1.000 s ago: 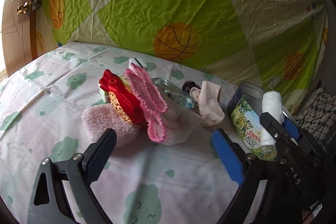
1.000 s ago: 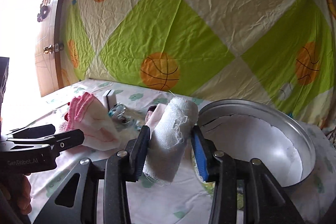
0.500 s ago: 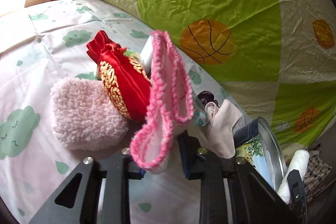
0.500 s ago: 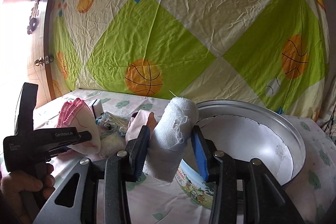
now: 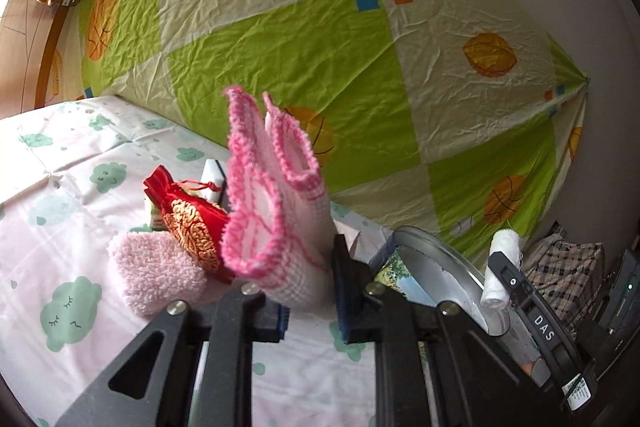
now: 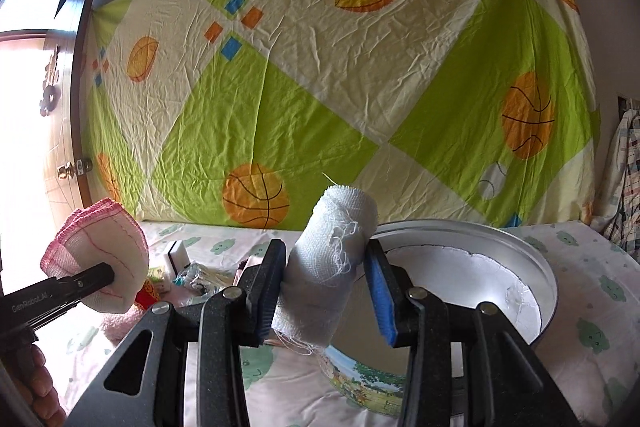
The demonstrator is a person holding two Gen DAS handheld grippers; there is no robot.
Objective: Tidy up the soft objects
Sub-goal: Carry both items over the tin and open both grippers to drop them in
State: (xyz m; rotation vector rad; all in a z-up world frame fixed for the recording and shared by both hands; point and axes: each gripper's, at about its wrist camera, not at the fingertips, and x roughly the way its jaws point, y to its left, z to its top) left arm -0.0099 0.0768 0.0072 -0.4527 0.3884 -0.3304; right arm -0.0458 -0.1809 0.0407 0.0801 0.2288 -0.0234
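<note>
Now your left gripper (image 5: 308,303) has clamped shut on the pink-edged cloth (image 5: 276,203) and lifted it off the bed; your right gripper (image 6: 326,301) holds the gauze roll (image 6: 332,263) beside the tin (image 6: 532,267), so both can go in.

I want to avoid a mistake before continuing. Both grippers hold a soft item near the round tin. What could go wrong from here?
1. The white gauze roll in the right gripper has loose threads; they may snag on a finger or on the round tin rim at release.
2. The left gripper pinches only the bottom of the pink-edged cloth; its floppy top may catch on the rim or slip out.
3. The two grippers are close together and may collide over the tin.
</note>
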